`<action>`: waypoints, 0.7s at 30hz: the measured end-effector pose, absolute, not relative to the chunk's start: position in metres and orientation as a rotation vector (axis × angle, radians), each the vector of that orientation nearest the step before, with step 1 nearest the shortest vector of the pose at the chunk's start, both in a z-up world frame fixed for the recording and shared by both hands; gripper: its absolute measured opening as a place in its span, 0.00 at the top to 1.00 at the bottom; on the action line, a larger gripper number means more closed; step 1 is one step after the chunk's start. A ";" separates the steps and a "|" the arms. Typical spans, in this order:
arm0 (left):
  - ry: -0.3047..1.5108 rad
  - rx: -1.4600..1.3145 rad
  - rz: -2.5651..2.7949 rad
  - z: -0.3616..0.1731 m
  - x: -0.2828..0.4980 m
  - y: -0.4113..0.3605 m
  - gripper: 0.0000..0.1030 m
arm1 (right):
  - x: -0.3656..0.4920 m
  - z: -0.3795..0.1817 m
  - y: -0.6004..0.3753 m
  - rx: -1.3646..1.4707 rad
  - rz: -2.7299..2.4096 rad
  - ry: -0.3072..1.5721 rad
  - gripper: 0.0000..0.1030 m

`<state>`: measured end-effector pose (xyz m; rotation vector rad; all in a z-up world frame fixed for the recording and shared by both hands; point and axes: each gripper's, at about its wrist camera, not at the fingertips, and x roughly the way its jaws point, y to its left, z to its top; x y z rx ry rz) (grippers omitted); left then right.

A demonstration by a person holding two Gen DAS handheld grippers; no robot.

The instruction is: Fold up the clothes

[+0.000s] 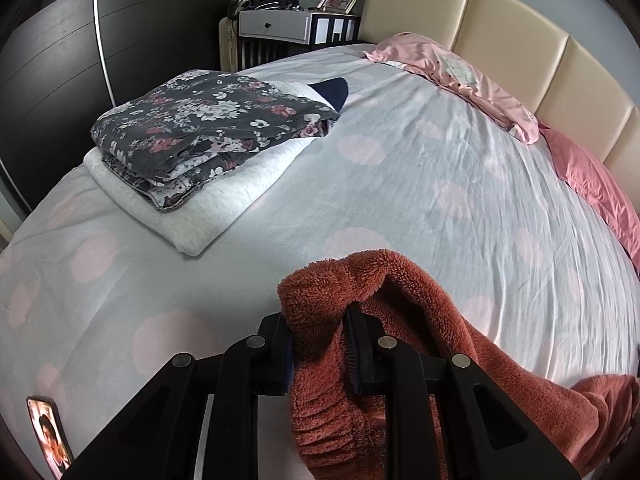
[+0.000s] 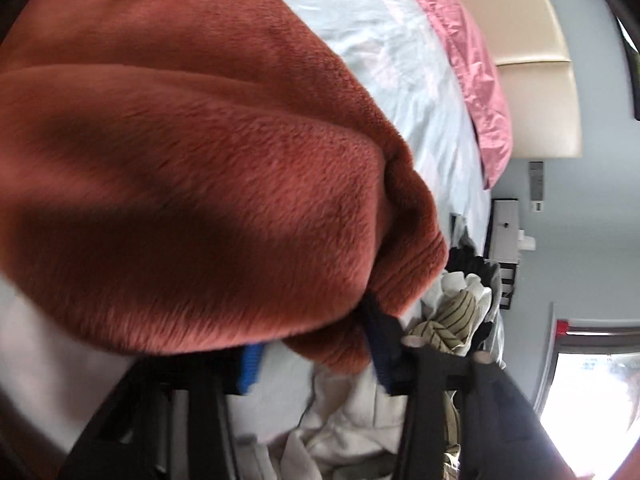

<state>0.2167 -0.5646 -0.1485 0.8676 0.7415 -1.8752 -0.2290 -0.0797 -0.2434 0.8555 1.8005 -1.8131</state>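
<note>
Two edges of the rust-red fleece garment [image 1: 420, 320] are pinched, one between the left gripper's [image 1: 320, 344] closed-in pads and one at the right gripper [image 2: 316, 356], lifted for a fold needing laying onto the dotted pale bedsheet [image 1: 400, 168] ahead.

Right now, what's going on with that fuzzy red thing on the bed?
A person is folding laundry with a handheld gripper in each hand. The left gripper has its jaws shut on a bunched edge of the rust-red fleece, which trails across the bed sheet. The right gripper has another part of the fleece between its jaws. A folded stack, floral garment on top, already sits on the bed.
</note>
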 end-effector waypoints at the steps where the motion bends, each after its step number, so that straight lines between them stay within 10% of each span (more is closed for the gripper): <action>1: 0.746 0.867 -1.879 -0.149 0.216 -0.565 0.79 | -0.231 -0.247 -0.080 0.862 -1.826 1.822 0.78; 21: 0.765 0.286 -1.808 -0.077 0.332 -0.553 0.80 | -0.201 -0.086 -0.062 0.760 -2.225 1.584 0.87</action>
